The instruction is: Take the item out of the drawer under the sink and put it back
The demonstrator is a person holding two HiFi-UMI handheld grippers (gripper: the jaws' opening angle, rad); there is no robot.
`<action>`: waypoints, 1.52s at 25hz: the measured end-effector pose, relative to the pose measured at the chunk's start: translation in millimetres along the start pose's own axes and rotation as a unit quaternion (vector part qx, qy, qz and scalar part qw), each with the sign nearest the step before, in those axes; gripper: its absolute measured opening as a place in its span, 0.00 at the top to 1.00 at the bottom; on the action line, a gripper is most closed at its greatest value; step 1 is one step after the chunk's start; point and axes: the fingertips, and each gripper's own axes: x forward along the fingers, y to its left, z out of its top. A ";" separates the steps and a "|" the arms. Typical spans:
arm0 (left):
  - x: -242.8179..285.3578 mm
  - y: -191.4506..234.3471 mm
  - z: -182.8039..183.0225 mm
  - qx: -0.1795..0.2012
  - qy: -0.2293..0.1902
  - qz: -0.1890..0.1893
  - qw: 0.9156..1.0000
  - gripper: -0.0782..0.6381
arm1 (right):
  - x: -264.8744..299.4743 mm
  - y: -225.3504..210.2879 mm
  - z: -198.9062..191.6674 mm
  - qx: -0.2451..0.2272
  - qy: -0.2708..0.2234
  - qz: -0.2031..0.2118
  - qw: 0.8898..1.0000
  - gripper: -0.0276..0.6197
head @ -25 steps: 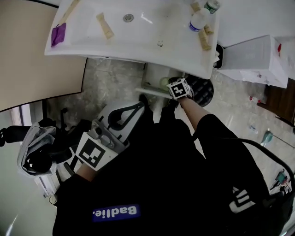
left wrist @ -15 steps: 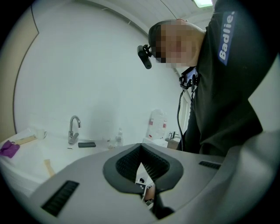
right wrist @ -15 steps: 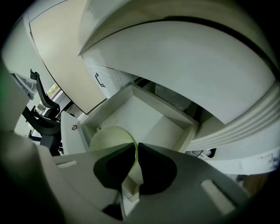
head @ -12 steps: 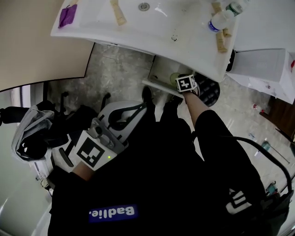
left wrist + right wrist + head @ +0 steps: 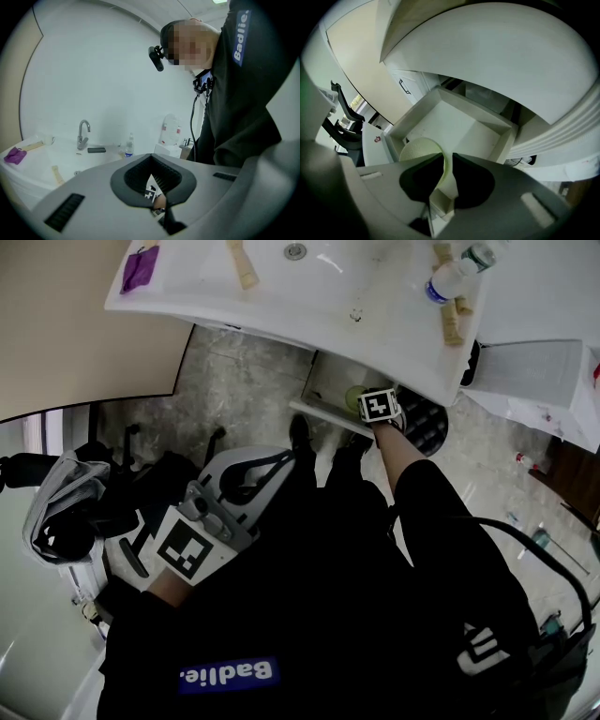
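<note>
easing apart, right gripper's [image 5: 447, 159] fingers [image 5: 474, 180] — hidden overhead — flank the green item [image 5: 417, 147].

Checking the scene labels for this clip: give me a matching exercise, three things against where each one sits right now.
Things
1. purple cloth
2. clear bottle
3. pale green round item

Places
A. in the open drawer under the sink
B. on the sink top, at its left end in the head view
C. on the sink top, at its right end in the head view

Pairs: 1-B; 2-C; 3-A
</note>
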 end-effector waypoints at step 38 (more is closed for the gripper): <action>55.3 -36.9 54.9 0.025 -0.066 -0.139 0.988 0.88 | -342.0 94.7 69.3 -0.033 -0.321 0.138 0.936 0.85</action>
